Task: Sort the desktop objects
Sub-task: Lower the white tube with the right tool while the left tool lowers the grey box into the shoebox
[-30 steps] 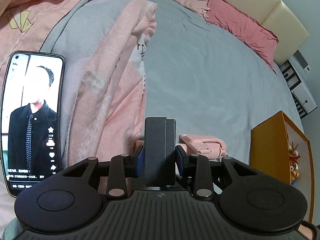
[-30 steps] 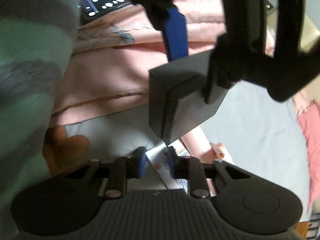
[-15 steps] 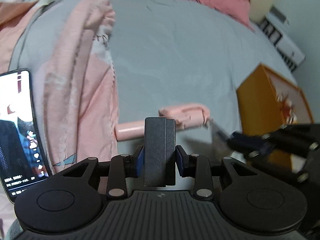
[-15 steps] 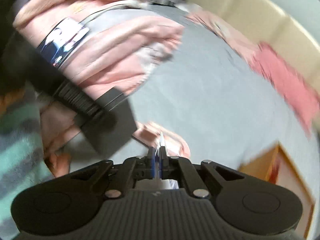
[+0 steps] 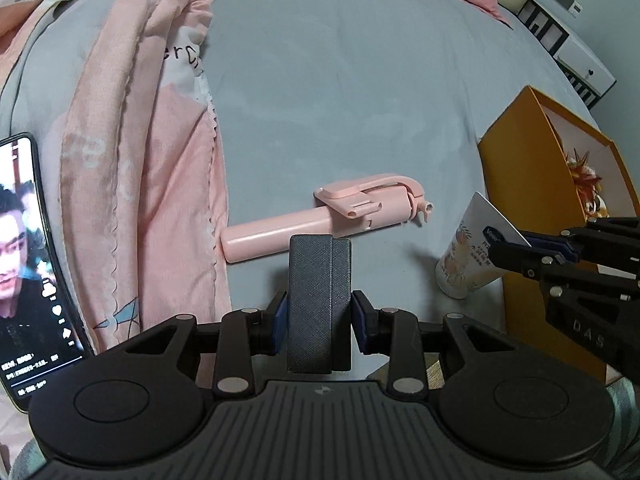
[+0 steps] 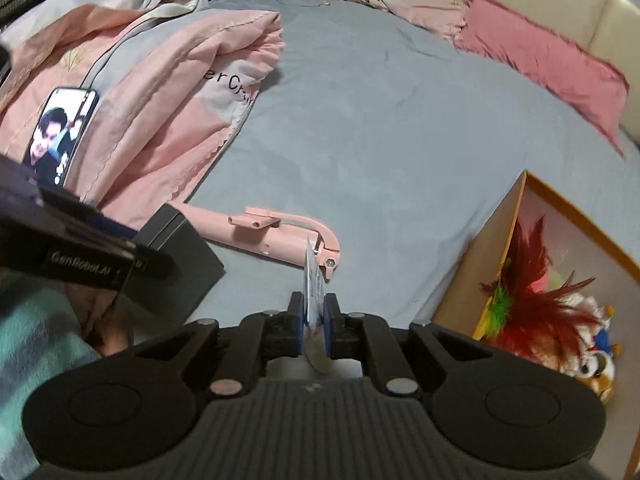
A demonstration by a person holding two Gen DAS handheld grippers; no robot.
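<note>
While left claw [image 5: 319,316] clamps dark case [image 5: 319,300], right claw [image 6: 313,320] pinches tube [image 6: 313,284]; selfie stick [image 5: 320,220] ahead, orange box [image 5: 520,168] right.

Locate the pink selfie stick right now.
The pink selfie stick lies on the grey bedsheet, just beyond the left gripper and its black box, its handle end at the pink quilt.
</note>
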